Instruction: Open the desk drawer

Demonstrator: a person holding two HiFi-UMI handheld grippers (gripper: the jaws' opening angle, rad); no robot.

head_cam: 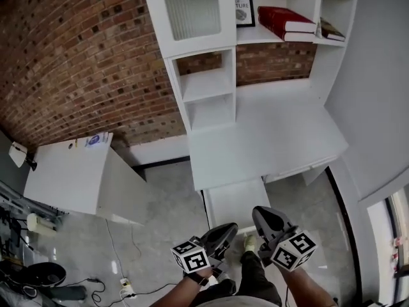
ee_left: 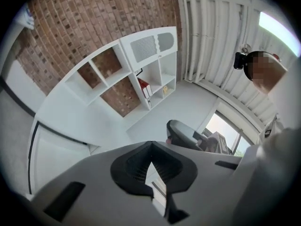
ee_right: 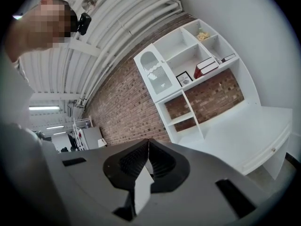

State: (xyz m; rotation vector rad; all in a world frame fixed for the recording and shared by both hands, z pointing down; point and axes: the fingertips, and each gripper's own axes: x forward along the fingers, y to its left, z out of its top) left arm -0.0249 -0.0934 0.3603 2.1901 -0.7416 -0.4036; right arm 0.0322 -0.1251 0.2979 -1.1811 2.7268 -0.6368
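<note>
Left gripper (head_cam: 222, 232) and right gripper (head_cam: 267, 217) closed, empty. Drawer (head_cam: 299, 169) under desk (head_cam: 268, 133) front edge: rigid, likely slides easy; pinch knob (ee_right: 273, 149).

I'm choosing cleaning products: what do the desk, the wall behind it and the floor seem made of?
Desk: probably painted or laminated board; smooth matte white, flat panels, no grain.
Wall: exposed brick or brick veneer; rough reddish-brown blocks, pale mortar lines.
Floor: likely polished concrete or stone-look tile; mottled grey, slight sheen.
</note>
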